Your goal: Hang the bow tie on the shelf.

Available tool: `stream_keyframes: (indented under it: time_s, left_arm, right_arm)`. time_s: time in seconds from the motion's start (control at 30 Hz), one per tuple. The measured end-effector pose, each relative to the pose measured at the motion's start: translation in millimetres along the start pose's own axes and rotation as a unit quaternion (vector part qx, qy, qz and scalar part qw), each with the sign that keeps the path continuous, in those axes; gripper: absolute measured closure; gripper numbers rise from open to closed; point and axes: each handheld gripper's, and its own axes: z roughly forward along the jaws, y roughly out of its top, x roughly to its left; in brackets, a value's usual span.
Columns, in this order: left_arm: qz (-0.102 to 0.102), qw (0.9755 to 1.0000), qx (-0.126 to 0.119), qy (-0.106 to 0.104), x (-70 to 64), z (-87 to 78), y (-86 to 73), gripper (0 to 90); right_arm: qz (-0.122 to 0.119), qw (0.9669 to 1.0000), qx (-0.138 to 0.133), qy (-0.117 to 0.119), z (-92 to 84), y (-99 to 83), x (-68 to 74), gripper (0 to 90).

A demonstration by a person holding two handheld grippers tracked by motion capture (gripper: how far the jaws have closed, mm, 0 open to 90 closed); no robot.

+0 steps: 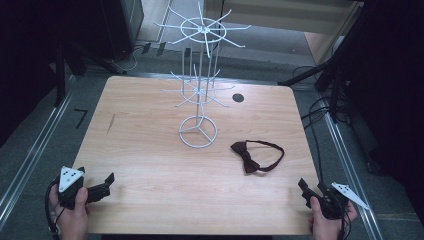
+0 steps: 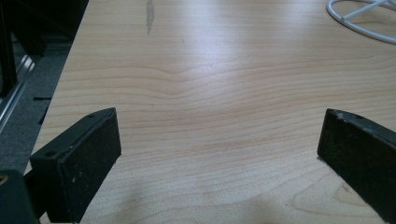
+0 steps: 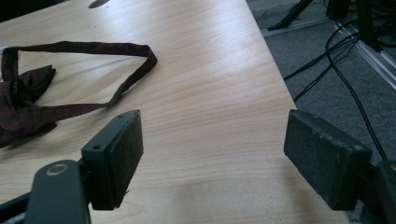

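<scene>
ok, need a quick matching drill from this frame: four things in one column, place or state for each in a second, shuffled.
Column 1:
1. bow tie
2. wire rack
3. left gripper
4. right gripper

Column 2:
A. stands upright mid-table
B. open, at the near right corner of the table
C. lies flat, right of the rack's ring base
D. open, at the near left corner

Pairs: 1-C, 2-A, 3-D, 4-B

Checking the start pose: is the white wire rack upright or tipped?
Upright. In the high view the white wire rack stands on its ring base on the table, its pole vertical, with the bow tie lying apart from it.
</scene>
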Motion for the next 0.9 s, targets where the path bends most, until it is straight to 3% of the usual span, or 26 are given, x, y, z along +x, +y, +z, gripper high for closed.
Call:
stream_keyframes:
  time_s: [0.13, 0.2, 0.3, 0.33, 0.4, 0.57, 0.6, 0.73, 0.77, 0.9]
  left_arm:
    - [0.003, 1.0, 0.003, 0.0, -0.4, 0.0, 0.1, 0.1]
    - [0.001, 1.0, 0.002, -0.001, -0.6, -0.2, -0.1, 0.1]
    - [0.001, 1.0, 0.001, -0.002, -0.6, -0.3, -0.2, 0.1]
    - [0.001, 1.0, 0.001, -0.002, -0.6, -0.2, -0.1, 0.1]
    - [0.002, 1.0, 0.003, -0.002, -0.3, -0.2, -0.1, 0.1]
    - [0.003, 1.0, 0.003, -0.002, -0.5, -0.3, -0.1, 0.1]
    - [-0.001, 1.0, 0.001, -0.002, -0.4, -0.2, -0.2, 0.1]
    - [-0.002, 1.0, 0.001, -0.003, 0.4, -0.7, -0.2, 0.1]
    - [-0.003, 1.0, 0.0, -0.004, 0.6, -0.7, -0.2, 0.1]
    - [-0.002, 1.0, 0.0, -0.004, 0.5, -0.7, -0.2, 0.2]
  right_arm:
    - [-0.007, 0.9999, 0.012, -0.008, 2.8, 1.1, 1.9, 25.0]
    - [-0.027, 0.9994, 0.016, -0.017, 4.2, 1.4, 5.2, 28.0]
    - [-0.036, 0.9986, 0.024, -0.029, 6.3, 2.8, 10.8, 32.6]
    - [-0.034, 0.9988, 0.024, -0.025, 7.0, 5.6, 15.0, 37.6]
    - [-0.032, 0.9988, 0.024, -0.026, 7.0, 7.0, 17.2, 38.9]
    - [-0.019, 0.9976, 0.044, -0.051, 9.9, 18.9, 30.5, 46.0]
    - [-0.029, 0.9957, 0.059, -0.065, 13.3, 23.0, 35.9, 47.7]
    - [-0.044, 0.9926, 0.087, -0.072, 20.6, 27.2, 42.5, 50.2]
    - [-0.049, 0.9902, 0.107, -0.075, 27.0, 30.4, 44.5, 50.1]
    - [-0.037, 0.9878, 0.135, -0.068, 34.9, 35.5, 45.4, 45.5]
